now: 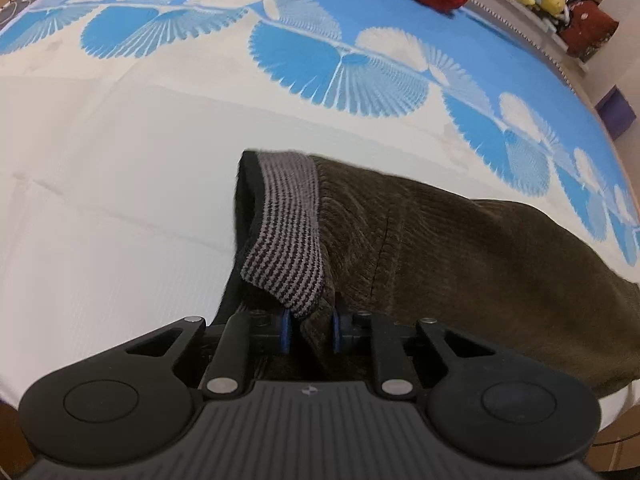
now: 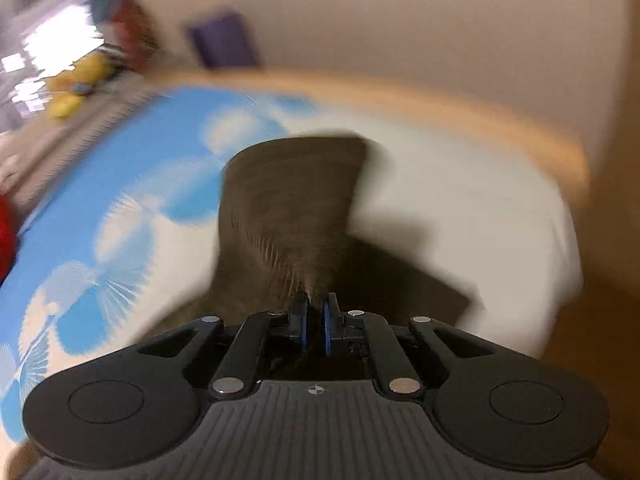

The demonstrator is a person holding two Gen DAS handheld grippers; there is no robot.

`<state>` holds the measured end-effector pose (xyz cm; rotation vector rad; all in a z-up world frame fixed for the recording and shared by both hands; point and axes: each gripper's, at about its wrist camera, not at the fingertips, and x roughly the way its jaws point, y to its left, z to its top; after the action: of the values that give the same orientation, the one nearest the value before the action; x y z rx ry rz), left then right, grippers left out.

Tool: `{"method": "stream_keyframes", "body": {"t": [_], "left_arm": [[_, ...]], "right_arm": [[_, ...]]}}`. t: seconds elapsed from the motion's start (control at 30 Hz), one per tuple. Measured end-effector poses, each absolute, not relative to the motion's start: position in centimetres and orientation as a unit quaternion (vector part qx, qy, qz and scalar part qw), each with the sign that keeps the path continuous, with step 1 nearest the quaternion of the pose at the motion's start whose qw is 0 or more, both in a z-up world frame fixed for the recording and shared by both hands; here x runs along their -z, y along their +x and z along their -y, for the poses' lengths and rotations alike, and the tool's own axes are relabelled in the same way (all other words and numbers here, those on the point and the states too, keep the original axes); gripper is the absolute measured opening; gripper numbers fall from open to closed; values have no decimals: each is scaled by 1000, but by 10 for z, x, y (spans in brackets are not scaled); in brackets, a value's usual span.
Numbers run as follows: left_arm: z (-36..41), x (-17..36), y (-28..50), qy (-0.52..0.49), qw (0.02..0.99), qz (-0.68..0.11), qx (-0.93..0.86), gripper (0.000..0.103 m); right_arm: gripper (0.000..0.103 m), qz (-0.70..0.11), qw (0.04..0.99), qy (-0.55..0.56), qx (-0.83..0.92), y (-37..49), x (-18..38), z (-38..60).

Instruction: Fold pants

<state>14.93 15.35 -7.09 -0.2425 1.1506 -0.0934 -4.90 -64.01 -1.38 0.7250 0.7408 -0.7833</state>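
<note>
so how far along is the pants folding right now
Done: both grippers have hold of the brown corduroy pants. The left gripper is shut on the waist end by the striped waistband; the right gripper is shut on cloth at another part. In hand: the pants are lifted over the blue-and-white bedspread, and the right view is motion-blurred. Left: no finished fold shows yet, so the folding and laying flat remain.
</note>
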Motion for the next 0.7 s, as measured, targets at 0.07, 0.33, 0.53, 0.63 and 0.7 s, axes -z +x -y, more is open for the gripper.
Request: {"method": "stream_keyframes", "body": {"t": [0.07, 0.33, 0.53, 0.63, 0.7], "left_arm": [[-159, 74, 148, -126, 824, -550, 49, 21], [-181, 87, 154, -221, 797, -561, 40, 38], [-179, 85, 154, -188, 807, -558, 35, 20], [-179, 67, 143, -176, 821, -539, 59, 18], [-182, 62, 134, -166, 822, -541, 65, 18]], "right_arm": [[10, -390, 746, 414, 347, -65, 46, 656], [25, -370, 726, 458, 355, -78, 63, 672], [9, -369, 731, 429, 382, -72, 63, 668], [8, -318, 749, 422, 399, -76, 42, 668], [8, -285, 763, 409, 410, -82, 26, 663]]}}
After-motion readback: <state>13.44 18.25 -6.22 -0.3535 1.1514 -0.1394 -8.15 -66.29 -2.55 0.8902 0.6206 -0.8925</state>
